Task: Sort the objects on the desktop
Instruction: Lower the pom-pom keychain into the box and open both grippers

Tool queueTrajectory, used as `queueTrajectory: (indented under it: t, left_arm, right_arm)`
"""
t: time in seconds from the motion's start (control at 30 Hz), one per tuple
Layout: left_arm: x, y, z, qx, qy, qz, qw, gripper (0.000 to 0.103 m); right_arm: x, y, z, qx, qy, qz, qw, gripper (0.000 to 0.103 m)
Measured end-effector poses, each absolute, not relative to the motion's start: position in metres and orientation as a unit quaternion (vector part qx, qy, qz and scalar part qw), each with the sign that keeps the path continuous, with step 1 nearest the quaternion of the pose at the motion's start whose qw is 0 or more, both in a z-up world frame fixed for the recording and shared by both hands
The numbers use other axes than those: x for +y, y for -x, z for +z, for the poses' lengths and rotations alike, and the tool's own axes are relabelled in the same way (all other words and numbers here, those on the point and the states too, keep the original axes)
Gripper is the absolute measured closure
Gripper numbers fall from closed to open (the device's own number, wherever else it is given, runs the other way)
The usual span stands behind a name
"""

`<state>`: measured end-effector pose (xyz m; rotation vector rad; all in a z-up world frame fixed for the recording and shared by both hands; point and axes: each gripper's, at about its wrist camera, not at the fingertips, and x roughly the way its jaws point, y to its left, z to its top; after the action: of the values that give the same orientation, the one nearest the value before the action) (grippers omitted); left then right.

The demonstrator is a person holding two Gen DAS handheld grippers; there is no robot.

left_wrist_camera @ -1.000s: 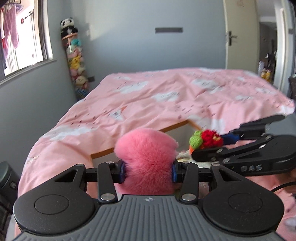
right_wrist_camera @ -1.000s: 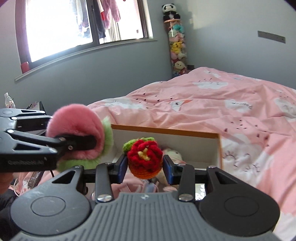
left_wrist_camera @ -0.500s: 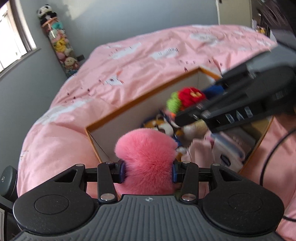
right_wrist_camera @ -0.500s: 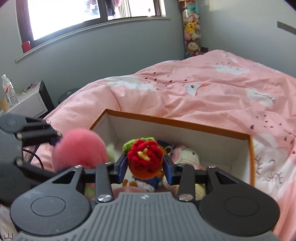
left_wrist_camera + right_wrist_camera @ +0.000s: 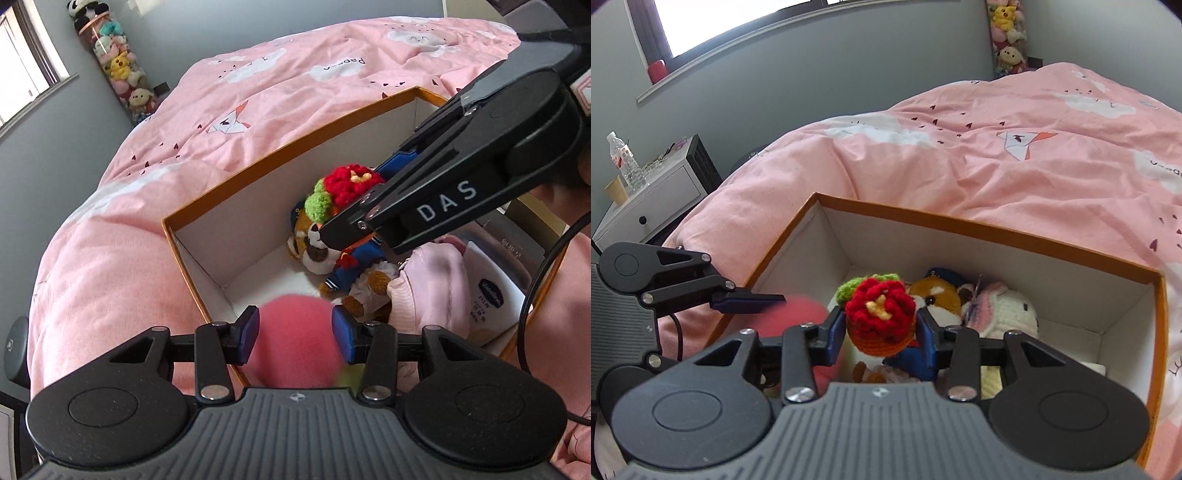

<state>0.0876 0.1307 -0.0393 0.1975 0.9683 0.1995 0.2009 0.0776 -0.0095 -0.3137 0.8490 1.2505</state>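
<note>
Since a second ago we have swung both grippers over the box point(image 5: 295, 147); our left gripper point(image 5: 295, 334) has released the pompom point(image 5: 295, 343), while the right gripper point(image 5: 881, 332) clamps the crochet flower point(image 5: 881, 314) directly above the toys.

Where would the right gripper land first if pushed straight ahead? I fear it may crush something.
Probably the fox plush in the box, just beyond the crocheted flower that the right gripper holds; depth is unclear.

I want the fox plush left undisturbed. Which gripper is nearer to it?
Right. The right gripper hovers directly over the fox plush; the left gripper is at the box's near-left corner.
</note>
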Motion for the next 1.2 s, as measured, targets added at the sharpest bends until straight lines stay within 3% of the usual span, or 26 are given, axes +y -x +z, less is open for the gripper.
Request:
queueTrajectory:
  t: [0.6, 0.67, 0.8, 0.97, 1.2]
  left_arm:
    - [0.135, -0.079, -0.032, 0.434, -0.038, 0.12, 0.892, 0.052]
    - [0.135, -0.078, -0.032, 0.433, -0.035, 0.122, 0.892, 0.052]
    - [0.134, -0.074, -0.029, 0.431, -0.024, 0.128, 0.893, 0.051]
    - [0.128, -0.065, -0.021, 0.415, -0.015, 0.134, 0.9, 0.049]
    - [0.111, -0.052, -0.005, 0.393, -0.01, 0.143, 0.908, 0.046]
  right_arm:
    - [0.106, -0.194, -0.014, 0.383, 0.148, 0.574, 0.709, 0.057]
    - [0.106, -0.193, -0.012, 0.38, 0.148, 0.571, 0.712, 0.048]
    - [0.1, -0.189, -0.007, 0.373, 0.151, 0.564, 0.721, 0.047]
    - [0.08, -0.181, 0.006, 0.356, 0.139, 0.55, 0.742, 0.036]
    - [0.038, -0.158, 0.031, 0.304, 0.123, 0.512, 0.794, 0.027]
